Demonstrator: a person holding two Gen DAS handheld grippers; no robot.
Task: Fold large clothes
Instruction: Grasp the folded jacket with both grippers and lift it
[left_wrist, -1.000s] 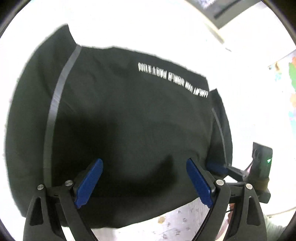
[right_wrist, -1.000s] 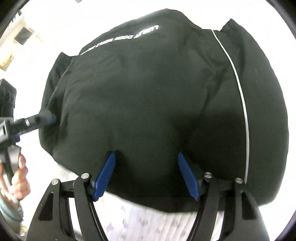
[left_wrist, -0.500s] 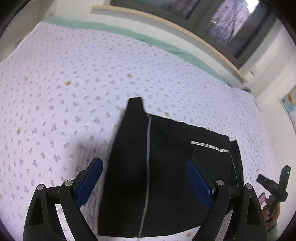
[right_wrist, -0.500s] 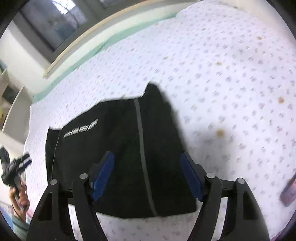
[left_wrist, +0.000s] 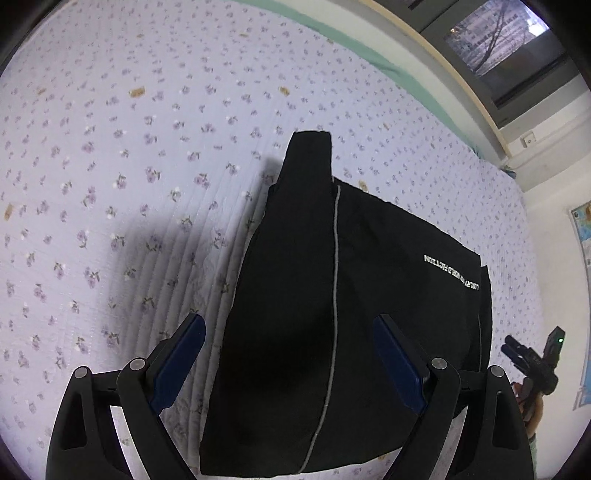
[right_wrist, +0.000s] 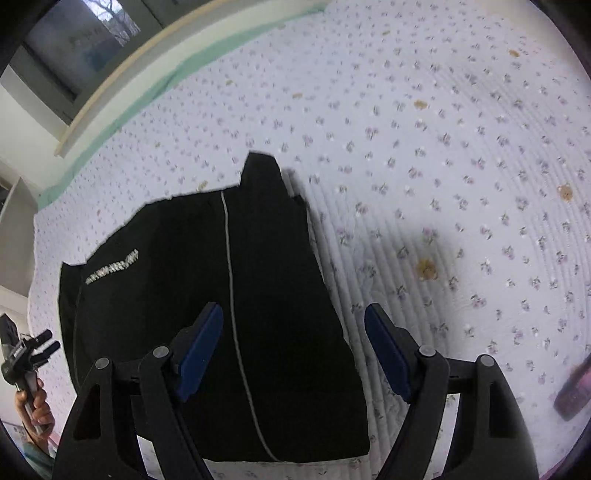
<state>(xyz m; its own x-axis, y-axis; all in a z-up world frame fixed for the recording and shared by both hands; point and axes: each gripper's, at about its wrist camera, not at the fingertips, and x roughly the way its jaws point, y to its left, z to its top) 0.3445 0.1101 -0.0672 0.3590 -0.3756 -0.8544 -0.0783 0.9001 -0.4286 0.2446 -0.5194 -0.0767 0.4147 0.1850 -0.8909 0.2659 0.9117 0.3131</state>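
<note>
Counted: 1 black garment (left_wrist: 332, 314), folded, with 1 line of white print (left_wrist: 452, 271). 2 grippers: left (left_wrist: 290, 356), right (right_wrist: 293, 349). 1 floral bedspread (left_wrist: 147, 147). 1 window (left_wrist: 495, 37). 1 dark object (right_wrist: 574, 389) at bedspread edge, unidentified.

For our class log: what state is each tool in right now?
Left tool: open, holding nothing, above the black garment.
Right tool: open, holding nothing.

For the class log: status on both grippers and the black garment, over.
Left gripper open, empty. Right gripper open, empty. Black garment folded flat on floral bedspread. Nothing in the way.
</note>
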